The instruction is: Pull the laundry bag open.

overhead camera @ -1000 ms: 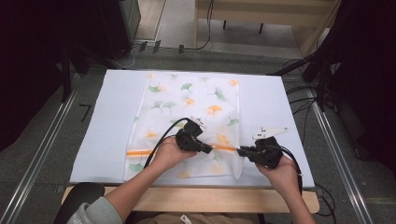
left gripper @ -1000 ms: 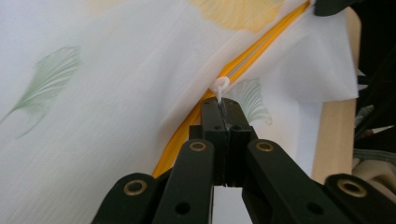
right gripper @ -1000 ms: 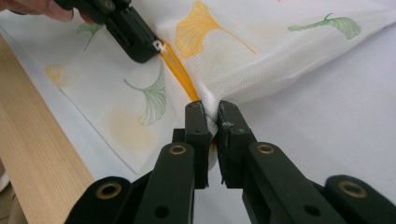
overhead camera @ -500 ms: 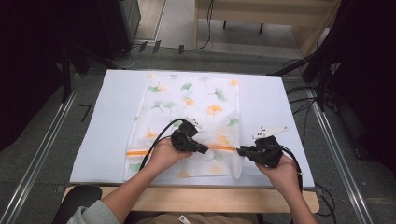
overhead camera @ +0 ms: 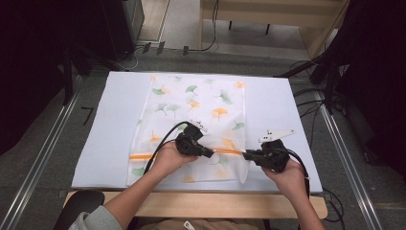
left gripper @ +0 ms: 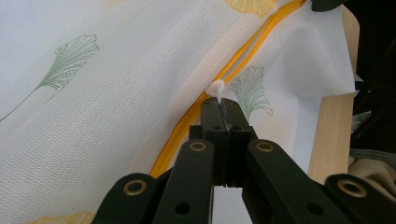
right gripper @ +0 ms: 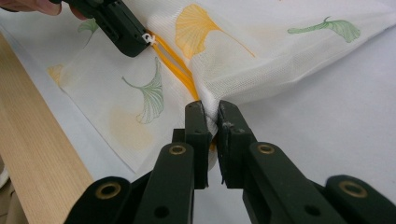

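Dark room all round, grey floor with metal rails either side of the table (overhead camera: pixel 201 205), whose wooden near edge shows below a pale blue-white mat (overhead camera: pixel 110 115) covering most of its top.

Landmark = mesh bag (overhead camera: pixel 191 103): white, flat, printed with green and orange ginkgo leaves, lying at the middle of the mat, long side running away from the person. Its far end reaches near the mat's far edge; its near end stops just short of the mat's near edge.

Orange zipper (overhead camera: pixel 143 156) crosses the bag's near part, side to side. In the left gripper view the 2 orange lines of the zipper (left gripper: pixel 243 58) run up and to the right from the jaws.

2 forearms come in from below, 1 gripper each.

Left gripper (overhead camera: pixel 209 154) sits over the bag's near half, jaws closed tight on the small white zipper pull (left gripper: pixel 215 87), mid-zipper.

Right gripper (overhead camera: pixel 245 155) is at the bag's near right edge, jaws clamped on a fold of mesh at the zipper's end (right gripper: pixel 211 122); the bag's corner is lifted and puckered there. Left gripper (right gripper: pixel 148 40) appears further along the zipper in the right gripper view.
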The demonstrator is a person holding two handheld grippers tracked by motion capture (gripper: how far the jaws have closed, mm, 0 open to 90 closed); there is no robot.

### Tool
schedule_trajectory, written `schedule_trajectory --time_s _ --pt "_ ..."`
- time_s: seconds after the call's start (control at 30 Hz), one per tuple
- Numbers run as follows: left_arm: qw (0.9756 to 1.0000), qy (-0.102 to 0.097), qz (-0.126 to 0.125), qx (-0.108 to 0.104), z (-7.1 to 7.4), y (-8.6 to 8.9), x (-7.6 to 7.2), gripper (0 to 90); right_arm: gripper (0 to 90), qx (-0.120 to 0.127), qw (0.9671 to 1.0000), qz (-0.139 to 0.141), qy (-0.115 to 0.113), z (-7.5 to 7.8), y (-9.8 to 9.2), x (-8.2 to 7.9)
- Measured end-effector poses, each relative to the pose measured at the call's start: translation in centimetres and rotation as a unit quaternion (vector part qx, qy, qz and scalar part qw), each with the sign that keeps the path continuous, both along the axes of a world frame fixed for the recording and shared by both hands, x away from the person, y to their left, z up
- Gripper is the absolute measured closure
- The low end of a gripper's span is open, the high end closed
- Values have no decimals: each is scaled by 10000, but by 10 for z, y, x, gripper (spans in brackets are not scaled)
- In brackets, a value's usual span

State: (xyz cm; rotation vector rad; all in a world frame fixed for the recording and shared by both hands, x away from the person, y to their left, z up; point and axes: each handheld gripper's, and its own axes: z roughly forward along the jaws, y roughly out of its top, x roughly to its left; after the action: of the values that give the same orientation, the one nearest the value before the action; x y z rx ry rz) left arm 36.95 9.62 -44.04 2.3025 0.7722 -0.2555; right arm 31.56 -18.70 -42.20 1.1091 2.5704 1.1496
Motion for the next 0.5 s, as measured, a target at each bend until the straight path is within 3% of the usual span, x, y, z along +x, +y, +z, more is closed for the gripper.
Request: schedule_trajectory --time_s 0.13,0.5 --pt "10000 17 20 -35 0 0 0 900 856 -13 10000 -4 14 -1 0 0" --pt "9998 131 96 116 0 11 2 900 856 -12 10000 20 17 -1 0 0"
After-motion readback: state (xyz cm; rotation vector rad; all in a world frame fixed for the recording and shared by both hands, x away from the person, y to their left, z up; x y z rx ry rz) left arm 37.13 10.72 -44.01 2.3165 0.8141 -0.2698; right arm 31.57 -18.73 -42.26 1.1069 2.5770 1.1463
